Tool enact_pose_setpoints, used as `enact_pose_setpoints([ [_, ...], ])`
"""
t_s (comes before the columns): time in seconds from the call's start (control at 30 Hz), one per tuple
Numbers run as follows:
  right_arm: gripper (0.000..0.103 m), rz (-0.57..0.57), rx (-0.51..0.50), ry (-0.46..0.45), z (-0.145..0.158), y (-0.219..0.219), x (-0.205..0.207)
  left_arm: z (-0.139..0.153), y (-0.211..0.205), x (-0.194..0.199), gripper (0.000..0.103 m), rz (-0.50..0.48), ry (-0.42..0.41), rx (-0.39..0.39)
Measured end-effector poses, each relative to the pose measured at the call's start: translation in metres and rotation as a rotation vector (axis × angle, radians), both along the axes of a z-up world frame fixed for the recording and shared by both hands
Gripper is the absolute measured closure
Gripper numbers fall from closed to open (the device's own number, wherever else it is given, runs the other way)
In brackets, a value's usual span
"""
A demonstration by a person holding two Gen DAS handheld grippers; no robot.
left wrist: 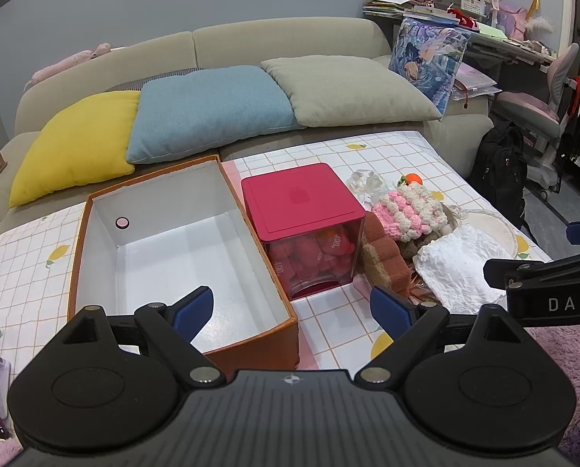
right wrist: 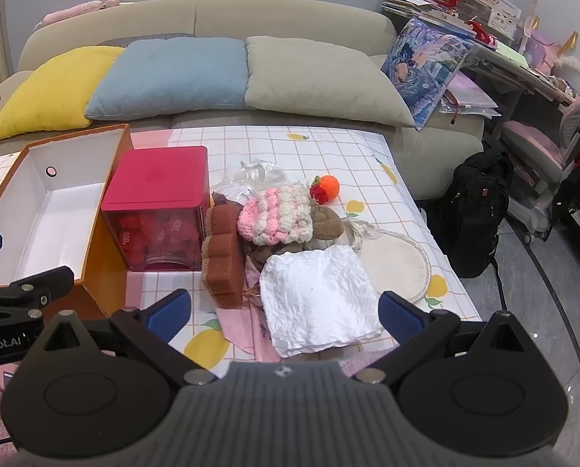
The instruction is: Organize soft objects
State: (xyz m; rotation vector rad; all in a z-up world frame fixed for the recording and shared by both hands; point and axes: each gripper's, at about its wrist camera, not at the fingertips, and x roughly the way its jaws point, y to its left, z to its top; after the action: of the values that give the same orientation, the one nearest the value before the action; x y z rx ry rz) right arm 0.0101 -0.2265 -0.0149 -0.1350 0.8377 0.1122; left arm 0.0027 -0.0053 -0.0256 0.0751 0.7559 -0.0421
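On the desk [right wrist: 329, 144] stand one orange box [left wrist: 95, 257], long axis running away from the cameras, and one red container [right wrist: 161, 179] just beside it. Right of these lies one heap: a brown sponge [right wrist: 222, 268], a pink-and-white knit [right wrist: 276, 214], an orange ball [right wrist: 327, 185] and a white cloth [right wrist: 317, 295]. The left gripper [left wrist: 290, 309] and the right gripper [right wrist: 286, 315] have their jaws spread wide, gripping nothing.

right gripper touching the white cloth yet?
Apart. The right wrist view shows the right gripper open, its fingertips flanking the white cloth, tablecloth visible between.
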Motion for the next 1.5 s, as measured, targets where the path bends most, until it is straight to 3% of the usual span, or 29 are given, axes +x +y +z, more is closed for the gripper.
enact_pose_setpoints([
  [1.23, 0.003, 0.0, -0.005, 0.042, -0.004, 0.003, 0.001, -0.002, 0.002, -0.002, 0.001, -0.005, 0.03, -0.029],
  [1.33, 0.003, 0.006, 0.016, 0.053, -0.005, 0.001, 0.001, -0.001, 0.002, -0.002, 0.006, -0.016, 0.031, -0.06],
  [1.5, 0.003, 0.011, 0.085, 0.063, -0.011, -0.015, 0.004, 0.001, 0.004, 0.001, 0.015, -0.051, 0.047, -0.186],
])
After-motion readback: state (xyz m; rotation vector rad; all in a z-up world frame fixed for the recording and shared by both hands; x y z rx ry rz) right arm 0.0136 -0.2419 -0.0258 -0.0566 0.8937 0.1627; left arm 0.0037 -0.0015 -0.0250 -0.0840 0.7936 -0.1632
